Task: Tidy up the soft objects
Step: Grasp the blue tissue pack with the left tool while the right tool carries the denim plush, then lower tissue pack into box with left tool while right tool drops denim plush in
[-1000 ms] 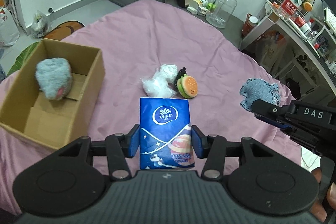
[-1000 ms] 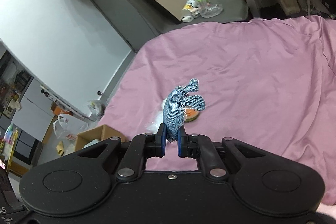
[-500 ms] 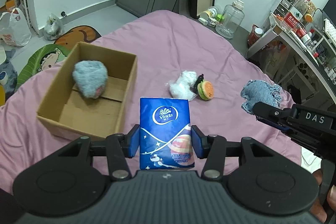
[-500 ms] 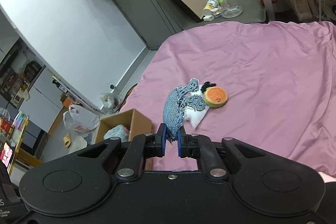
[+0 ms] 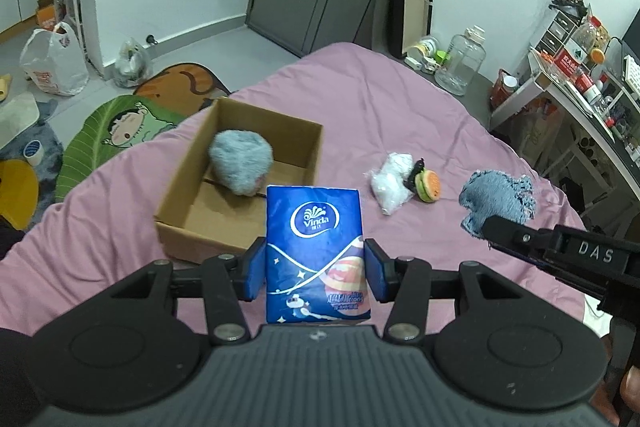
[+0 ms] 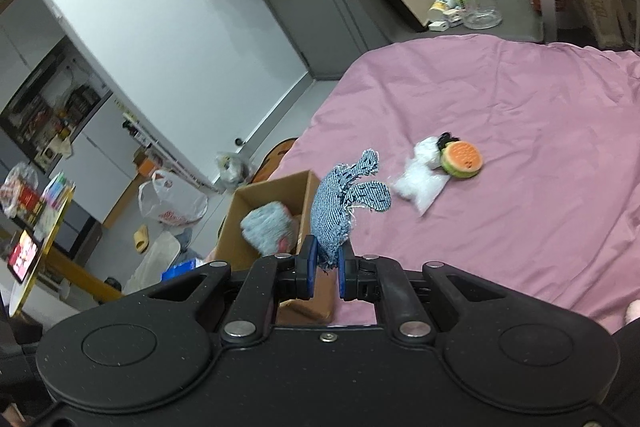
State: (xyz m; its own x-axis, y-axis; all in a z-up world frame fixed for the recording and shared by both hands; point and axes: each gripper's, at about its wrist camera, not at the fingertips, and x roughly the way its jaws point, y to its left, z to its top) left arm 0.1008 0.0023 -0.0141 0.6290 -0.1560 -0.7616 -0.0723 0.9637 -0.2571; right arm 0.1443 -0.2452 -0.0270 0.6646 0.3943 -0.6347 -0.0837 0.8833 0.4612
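Note:
My left gripper point(image 5: 316, 273) is shut on a blue Vinda tissue pack point(image 5: 314, 247) and holds it above the pink bed, near the front edge of an open cardboard box point(image 5: 296, 131). A grey fluffy toy point(image 5: 240, 161) lies in the box and also shows in the right wrist view point(image 6: 266, 227). My right gripper point(image 6: 325, 269) is shut on a blue denim cloth point(image 6: 340, 215), which also shows in the left wrist view point(image 5: 496, 197), held in the air right of the box point(image 6: 256, 203). A white plastic bag point(image 5: 390, 177) and a burger toy point(image 5: 428, 185) lie on the bed.
The pink bed point(image 5: 380, 99) fills the middle. A desk with bottles and drawers point(image 5: 580, 79) stands at the right. A glass jar point(image 5: 460, 63) and floor mats point(image 5: 120, 131) lie beyond the bed. Plastic bags point(image 5: 52, 63) sit on the floor at the left.
Both grippers have risen and pulled back with their loads. The box has slid toward the middle of both views, and the tissue pack now overlaps its front edge.

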